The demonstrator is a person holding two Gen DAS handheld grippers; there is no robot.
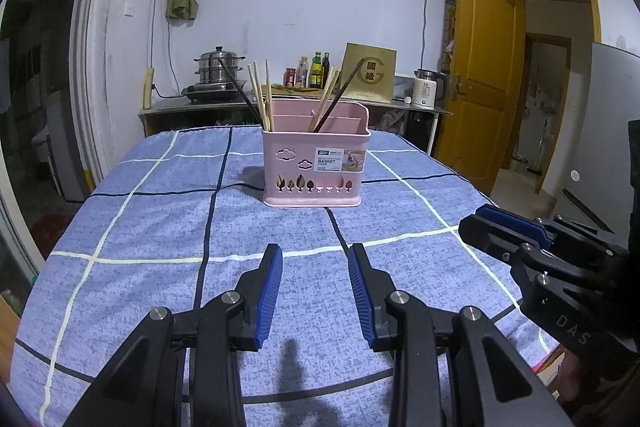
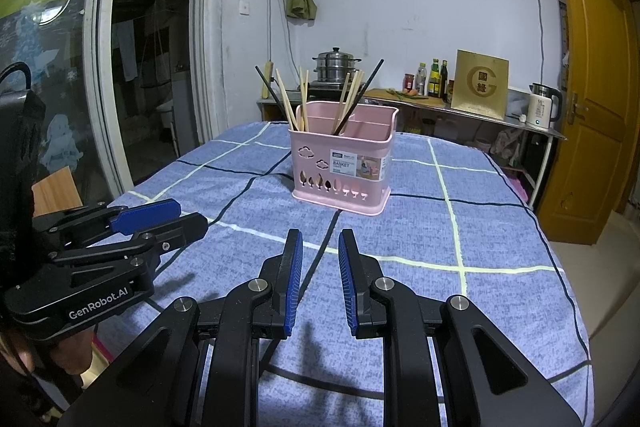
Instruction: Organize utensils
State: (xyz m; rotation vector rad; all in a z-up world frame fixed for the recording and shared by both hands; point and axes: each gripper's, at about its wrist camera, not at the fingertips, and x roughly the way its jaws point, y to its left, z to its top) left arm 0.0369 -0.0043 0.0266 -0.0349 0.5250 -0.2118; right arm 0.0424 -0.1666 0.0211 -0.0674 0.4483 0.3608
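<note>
Smooth pink plastic basket (image 1: 316, 167); pale wooden chopsticks (image 1: 260, 99) inside; matt woven checked cloth (image 1: 160, 227) over bench; ribbed blue pads (image 1: 270, 297) on matt black claws.

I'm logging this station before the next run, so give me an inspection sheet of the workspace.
Surface: table with blue checked cloth, bare around the basket.
Job's things: pink basket upright mid-table; light chopsticks and dark chopsticks stand in it, leaning.
Clutter: nothing seen on the cloth.
Grippers: left gripper and right gripper open, empty, over the near edge.
Cables: one cord down the back wall.
Surroundings: counter with steamer pot, bottles, kettle; yellow door open.
</note>
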